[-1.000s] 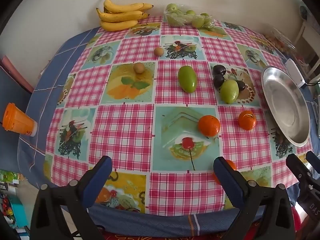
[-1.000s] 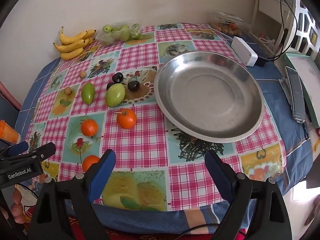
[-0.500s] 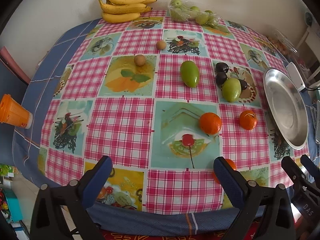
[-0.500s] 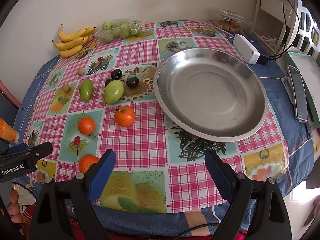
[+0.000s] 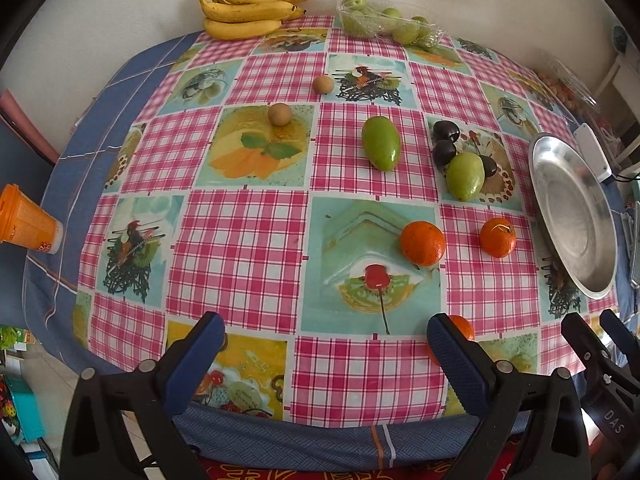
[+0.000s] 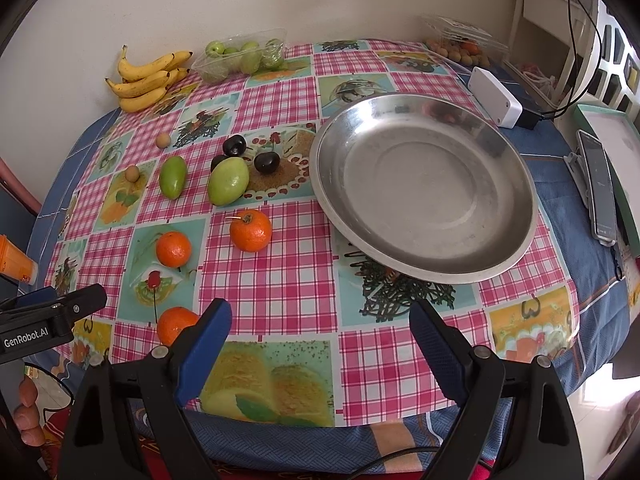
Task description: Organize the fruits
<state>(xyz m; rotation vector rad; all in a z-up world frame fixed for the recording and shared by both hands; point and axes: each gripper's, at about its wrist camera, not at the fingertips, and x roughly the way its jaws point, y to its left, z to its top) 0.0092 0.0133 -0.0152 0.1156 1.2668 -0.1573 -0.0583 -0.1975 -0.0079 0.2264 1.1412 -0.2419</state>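
Loose fruit lies on a checked tablecloth: three oranges (image 5: 423, 243) (image 5: 497, 237) (image 6: 175, 323), two green mangoes (image 5: 381, 143) (image 5: 465, 176), dark plums (image 5: 446, 131) and two small brown fruits (image 5: 279, 114). An empty steel plate (image 6: 424, 192) sits at the right. My left gripper (image 5: 324, 352) is open and empty above the near table edge; the nearest orange shows behind its right finger. My right gripper (image 6: 320, 336) is open and empty in front of the plate.
Bananas (image 5: 250, 10) and a clear pack of green fruit (image 5: 386, 26) lie at the far edge by the wall. An orange cup (image 5: 24, 222) stands at the left. A white box (image 6: 494, 96), a phone (image 6: 598, 184) and another fruit tray (image 6: 460, 42) are at the right.
Both grippers have moved forward and a little higher over the table, so the fruit and plate sit lower and nearer in view. Both stay open and empty.
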